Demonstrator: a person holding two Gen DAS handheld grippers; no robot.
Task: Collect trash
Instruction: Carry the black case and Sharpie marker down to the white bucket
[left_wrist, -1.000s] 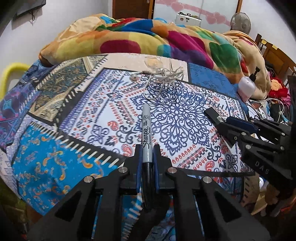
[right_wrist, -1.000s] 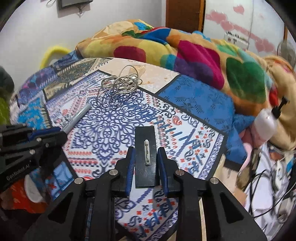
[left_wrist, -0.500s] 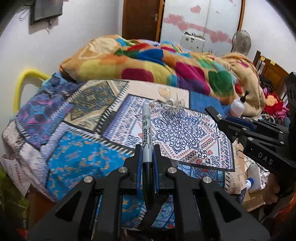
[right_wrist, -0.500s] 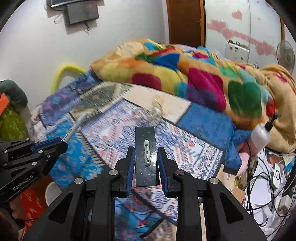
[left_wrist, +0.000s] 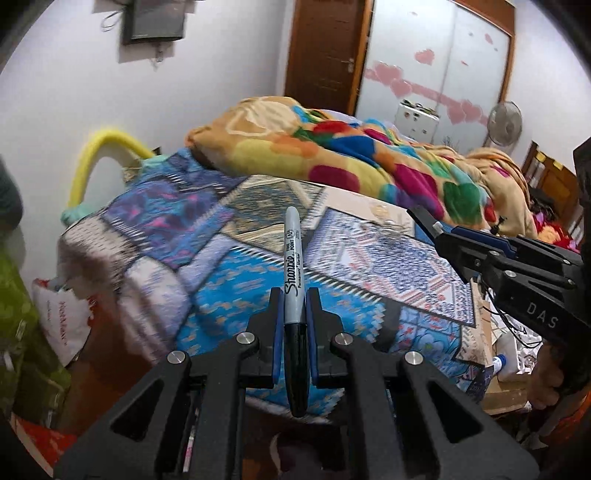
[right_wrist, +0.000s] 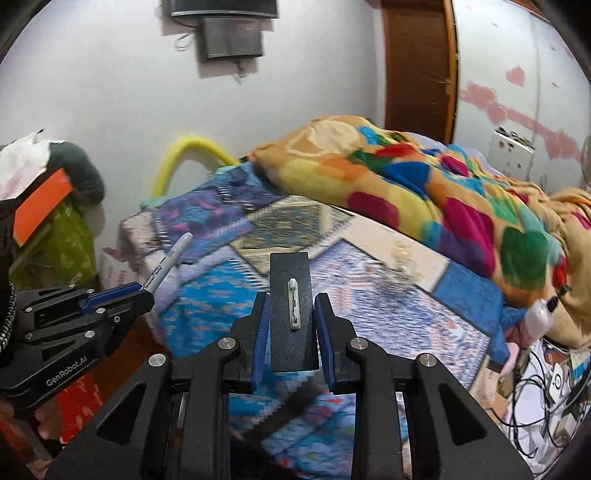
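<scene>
— What is hidden around the marker (left_wrist: 294, 280)?
— Its lower barrel is covered on both sides by the left gripper (left_wrist: 294, 325), and in the right wrist view only the tip end is seen.
— And the black plate (right_wrist: 291, 310)?
— Its sides are masked by the right gripper (right_wrist: 293, 325); what it is cannot be told.
— Is the bedspread (right_wrist: 369, 295) readable?
— Its pattern is smeared by blur, and the tangle (right_wrist: 397, 275) on it is reduced to a pale smudge.
— What is cut off?
— The wall box (right_wrist: 231, 31) is clipped by the top edge, and the cables (right_wrist: 546, 391) by the right one. The bag (left_wrist: 62, 317) lettering is too blurred to be read.
</scene>
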